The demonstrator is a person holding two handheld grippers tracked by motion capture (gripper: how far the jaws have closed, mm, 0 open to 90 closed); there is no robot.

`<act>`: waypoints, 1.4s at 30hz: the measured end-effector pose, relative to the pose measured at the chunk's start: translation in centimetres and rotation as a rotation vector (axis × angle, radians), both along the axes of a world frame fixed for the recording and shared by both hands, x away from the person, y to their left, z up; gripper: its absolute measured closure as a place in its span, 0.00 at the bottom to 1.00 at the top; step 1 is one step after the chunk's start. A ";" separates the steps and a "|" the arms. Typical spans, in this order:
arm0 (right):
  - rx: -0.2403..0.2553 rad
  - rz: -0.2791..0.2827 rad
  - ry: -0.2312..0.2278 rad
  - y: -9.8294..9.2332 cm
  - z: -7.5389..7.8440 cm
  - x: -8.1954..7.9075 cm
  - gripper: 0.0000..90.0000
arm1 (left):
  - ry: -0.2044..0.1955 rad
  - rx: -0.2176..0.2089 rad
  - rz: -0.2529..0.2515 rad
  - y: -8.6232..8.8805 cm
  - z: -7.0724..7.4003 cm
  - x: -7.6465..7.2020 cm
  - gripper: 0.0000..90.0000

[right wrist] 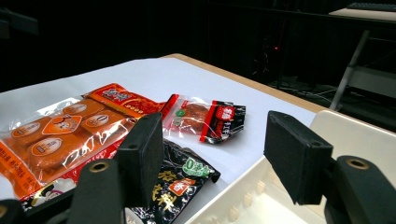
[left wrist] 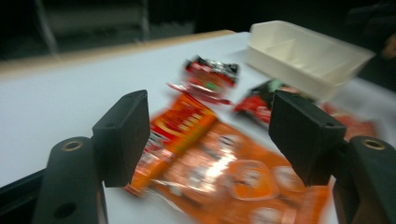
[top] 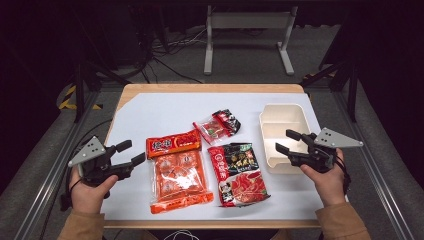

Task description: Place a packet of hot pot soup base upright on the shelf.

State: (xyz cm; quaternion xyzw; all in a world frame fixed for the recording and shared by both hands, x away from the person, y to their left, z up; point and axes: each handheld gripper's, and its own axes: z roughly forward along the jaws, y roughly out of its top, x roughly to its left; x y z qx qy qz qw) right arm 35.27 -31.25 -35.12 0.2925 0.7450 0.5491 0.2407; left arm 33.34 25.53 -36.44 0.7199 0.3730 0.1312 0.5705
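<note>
- left tongs (top: pixel 128 153) sitting at the table's near-left, jaws standing wide, gripping nothing, pointing at the orange snack pack (top: pixel 179 176) just beside them.
- right tongs (top: pixel 287 141) hovering at the near-right, jaws gaping wide too, nothing between them, tips sitting over the near-left part of the cream tray (top: pixel 295 116).
- orange snack pack lying flat near the table's front edge, left of centre; in the left gripper view it's showing between the jaws but blurred (left wrist: pixel 210 172).
- red-and-black sauce pouch (top: pixel 239 172) lying flat just right of it, edges nearly touching, tray just to its right.
- small red-and-black packet (top: pixel 218 125) lying farther back, apart from the tray.
- white table (top: pixel 160 112) carrying everything.
</note>
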 end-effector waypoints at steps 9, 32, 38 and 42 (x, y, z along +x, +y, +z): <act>-0.008 0.004 0.004 0.0 0.4 -0.1 0.44 | -0.034 0.056 -0.071 -3.2 0.6 0.8 0.23; -0.006 0.021 0.015 -0.7 1.1 -0.3 0.46 | -0.008 0.062 -0.240 -11.9 2.2 4.7 0.19; -0.013 0.036 0.017 -0.5 1.2 -0.4 0.47 | -0.028 0.081 -0.233 -13.9 1.2 5.4 0.19; -0.013 0.041 0.009 -0.4 1.4 -0.5 0.47 | -0.017 0.076 -0.243 -14.9 0.6 6.2 0.24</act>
